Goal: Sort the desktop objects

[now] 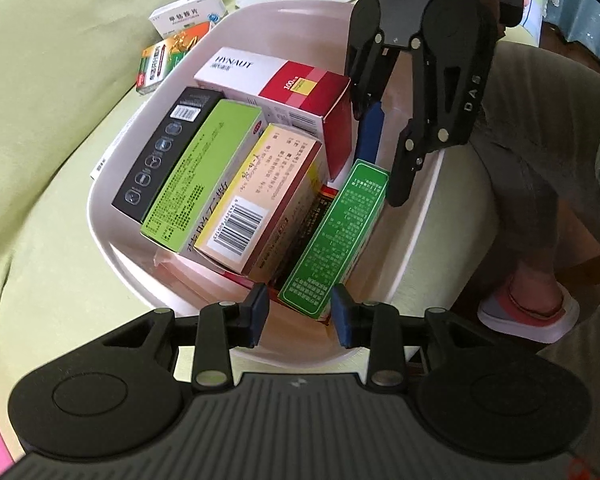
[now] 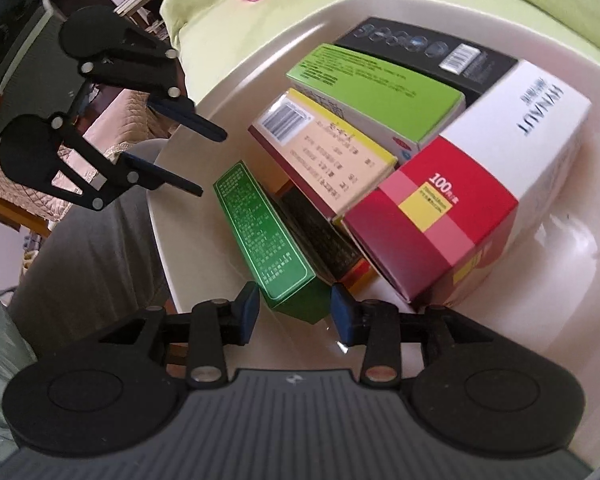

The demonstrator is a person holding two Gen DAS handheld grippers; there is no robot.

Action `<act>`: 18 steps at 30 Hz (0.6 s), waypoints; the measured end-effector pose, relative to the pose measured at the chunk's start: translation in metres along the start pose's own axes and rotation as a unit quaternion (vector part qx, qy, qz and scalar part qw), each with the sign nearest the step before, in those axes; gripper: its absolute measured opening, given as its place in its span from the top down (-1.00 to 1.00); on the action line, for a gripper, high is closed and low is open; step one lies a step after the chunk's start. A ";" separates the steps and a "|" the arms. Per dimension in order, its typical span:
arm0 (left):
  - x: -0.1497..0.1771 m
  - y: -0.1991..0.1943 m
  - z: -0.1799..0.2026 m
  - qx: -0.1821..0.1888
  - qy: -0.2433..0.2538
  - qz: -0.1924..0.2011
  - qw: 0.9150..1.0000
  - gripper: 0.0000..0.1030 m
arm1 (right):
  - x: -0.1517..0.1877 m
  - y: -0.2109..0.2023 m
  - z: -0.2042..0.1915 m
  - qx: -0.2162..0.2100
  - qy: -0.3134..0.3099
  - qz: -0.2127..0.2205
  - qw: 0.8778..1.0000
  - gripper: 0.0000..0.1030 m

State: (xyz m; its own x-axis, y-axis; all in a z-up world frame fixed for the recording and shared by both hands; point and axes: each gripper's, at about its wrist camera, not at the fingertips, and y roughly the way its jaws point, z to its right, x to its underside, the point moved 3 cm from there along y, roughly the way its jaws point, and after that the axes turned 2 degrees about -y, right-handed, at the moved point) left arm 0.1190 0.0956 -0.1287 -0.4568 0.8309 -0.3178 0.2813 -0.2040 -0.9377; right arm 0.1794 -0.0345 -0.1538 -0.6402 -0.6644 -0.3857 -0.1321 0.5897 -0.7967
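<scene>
The green box (image 2: 260, 236) lies in the white bin (image 1: 412, 240), its long axis pointing away from the right claw (image 2: 294, 314). Both claws are wide and empty; the left claw (image 1: 300, 316) is equally near.

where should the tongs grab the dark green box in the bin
Grip the dark green box across its two long narrow sides near the raised end, coming down from above. It leans on edge among other boxes in the white bin, so only its upper part is free; the right tongs, open, already straddle that end.
</scene>
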 end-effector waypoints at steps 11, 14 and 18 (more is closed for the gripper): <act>0.003 0.004 -0.003 -0.001 -0.018 -0.004 1.000 0.21 | 0.003 -0.010 -0.001 -0.002 0.061 0.047 0.997 0.33; 0.003 0.003 -0.001 0.000 -0.018 -0.004 1.000 0.20 | 0.001 -0.011 -0.013 0.031 0.005 0.056 0.998 0.23; 0.002 0.005 0.001 -0.001 -0.018 -0.005 1.000 0.19 | -0.002 -0.005 -0.019 0.038 -0.033 0.050 0.997 0.25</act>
State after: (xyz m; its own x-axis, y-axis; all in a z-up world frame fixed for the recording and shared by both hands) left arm 0.1183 0.0960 -0.1344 -0.4904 0.8131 -0.3136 0.2788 -0.1945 -0.9404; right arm 0.1664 -0.0277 -0.1398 -0.5951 -0.6348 -0.4928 -0.0105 0.6193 -0.7851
